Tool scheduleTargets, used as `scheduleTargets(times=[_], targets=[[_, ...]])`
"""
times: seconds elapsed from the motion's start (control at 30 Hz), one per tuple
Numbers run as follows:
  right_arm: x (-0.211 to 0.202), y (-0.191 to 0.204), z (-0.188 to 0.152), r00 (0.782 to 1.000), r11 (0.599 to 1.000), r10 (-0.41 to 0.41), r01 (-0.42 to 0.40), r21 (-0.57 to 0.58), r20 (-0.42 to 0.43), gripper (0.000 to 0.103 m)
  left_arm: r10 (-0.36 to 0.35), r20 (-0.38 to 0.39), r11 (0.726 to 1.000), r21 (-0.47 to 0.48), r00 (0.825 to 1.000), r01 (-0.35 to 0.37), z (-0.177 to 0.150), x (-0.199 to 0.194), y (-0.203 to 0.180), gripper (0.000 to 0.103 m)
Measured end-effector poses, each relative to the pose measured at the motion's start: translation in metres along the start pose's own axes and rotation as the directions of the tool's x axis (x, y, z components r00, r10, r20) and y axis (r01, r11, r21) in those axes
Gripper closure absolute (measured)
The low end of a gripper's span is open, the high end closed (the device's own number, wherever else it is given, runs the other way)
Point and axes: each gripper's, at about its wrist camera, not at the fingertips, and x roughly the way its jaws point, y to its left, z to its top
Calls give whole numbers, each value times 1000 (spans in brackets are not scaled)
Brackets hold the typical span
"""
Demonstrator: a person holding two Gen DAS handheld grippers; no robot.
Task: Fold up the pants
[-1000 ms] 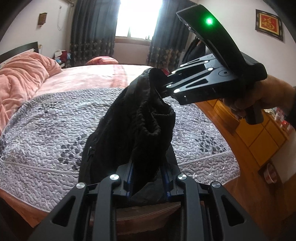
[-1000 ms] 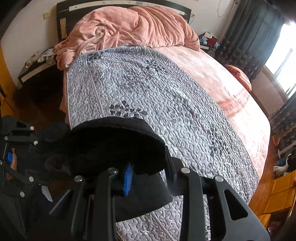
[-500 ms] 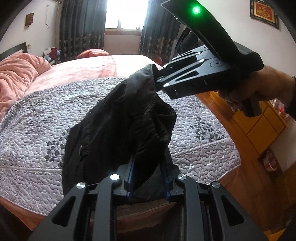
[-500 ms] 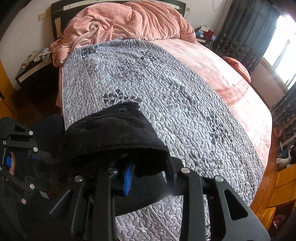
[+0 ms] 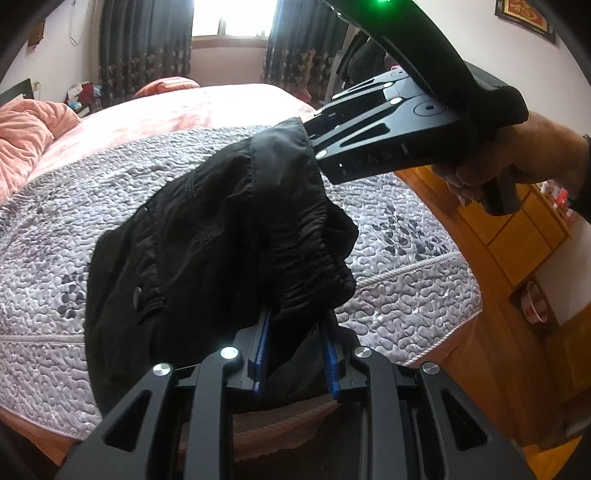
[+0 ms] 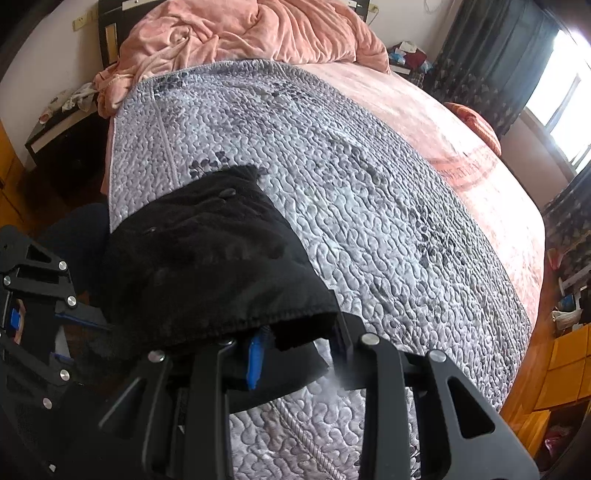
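Note:
Black pants [image 5: 207, 251] with an elastic waistband hang between my two grippers above the near edge of the bed. My left gripper [image 5: 295, 354] is shut on the waistband; cloth fills the space between its blue-padded fingers. My right gripper [image 5: 314, 144] comes in from the upper right in the left wrist view and is shut on the other end of the waistband. In the right wrist view the pants [image 6: 207, 266] drape over my right gripper [image 6: 295, 350] and hide its fingertips. The left gripper's frame [image 6: 33, 295] shows at the left edge.
A grey quilted spread [image 6: 351, 206] covers the near part of the bed. A pink blanket [image 6: 240, 33] is heaped at the headboard. A nightstand [image 6: 55, 129] stands beside the bed. Wooden drawers [image 5: 517, 229] and wood floor lie off the right edge.
Both grippers have carried the pants forward over the bed. The pants hang further onto the grey spread. Both grips are unchanged.

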Motion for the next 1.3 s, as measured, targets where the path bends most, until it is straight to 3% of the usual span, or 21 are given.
scheduleTargets(times=[0.43, 0.77, 1.03, 1.2, 1.27, 1.3], targets=[[44, -23, -38, 999, 999, 28, -27, 44, -15, 74, -1, -103, 1000, 24, 995, 3, -7, 56, -9, 78], [74, -33, -63, 999, 997, 28, -25, 74, -30, 74, 36, -176, 997, 67, 984, -25, -18, 96, -13, 78], [81, -39, -83, 999, 986, 30, -28, 164, -12, 75, 80, -190, 990, 126, 978, -57, -26, 114, -17, 78], [77, -49, -99, 999, 938, 45, -41, 344, -4, 72, 122, -187, 977, 197, 975, -84, -31, 123, -22, 78], [76, -58, -110, 997, 881, 73, -59, 469, -13, 50, 126, -177, 969, 231, 976, -83, -33, 123, -24, 77], [73, -67, -121, 996, 816, 87, -69, 575, -5, 46, 112, -168, 966, 249, 979, -68, -35, 121, -26, 71]])
